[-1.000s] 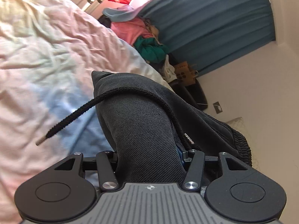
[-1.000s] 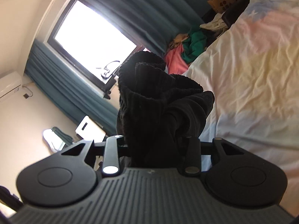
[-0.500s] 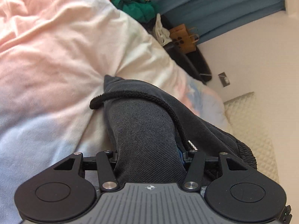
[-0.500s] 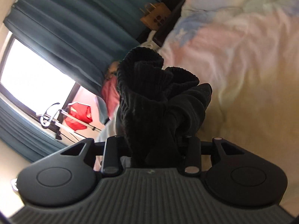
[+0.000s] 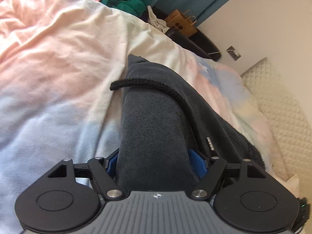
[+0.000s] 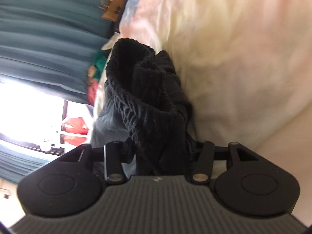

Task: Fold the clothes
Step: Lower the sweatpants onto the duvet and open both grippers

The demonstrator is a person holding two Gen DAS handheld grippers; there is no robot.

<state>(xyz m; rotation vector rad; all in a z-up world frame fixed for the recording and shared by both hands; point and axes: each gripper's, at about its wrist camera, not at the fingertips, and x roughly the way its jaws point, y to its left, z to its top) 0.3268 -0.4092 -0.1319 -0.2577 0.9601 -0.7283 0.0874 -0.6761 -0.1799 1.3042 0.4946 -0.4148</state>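
A dark grey garment [image 5: 154,117] with a black drawstring [image 5: 156,87] fills the middle of the left wrist view. My left gripper [image 5: 155,161] is shut on a thick fold of it, above the pastel bedspread [image 5: 58,58]. In the right wrist view my right gripper [image 6: 161,152] is shut on the same garment's black ribbed elastic band [image 6: 136,89], bunched up between the jaws. The fingertips of both grippers are hidden in the cloth. The bedspread [image 6: 234,48] lies behind the band.
A pile of pink and green clothes [image 5: 120,0] lies at the far end of the bed. A brown paper bag [image 5: 180,22] and a dark chair [image 5: 191,41] stand by the teal curtain [image 6: 48,29]. A bright window [image 6: 29,107] is at left.
Both grippers have turned and dropped toward the bed with the garment still held. The drawstring end has swung in against the cloth. The right wrist view is now blurred from motion.
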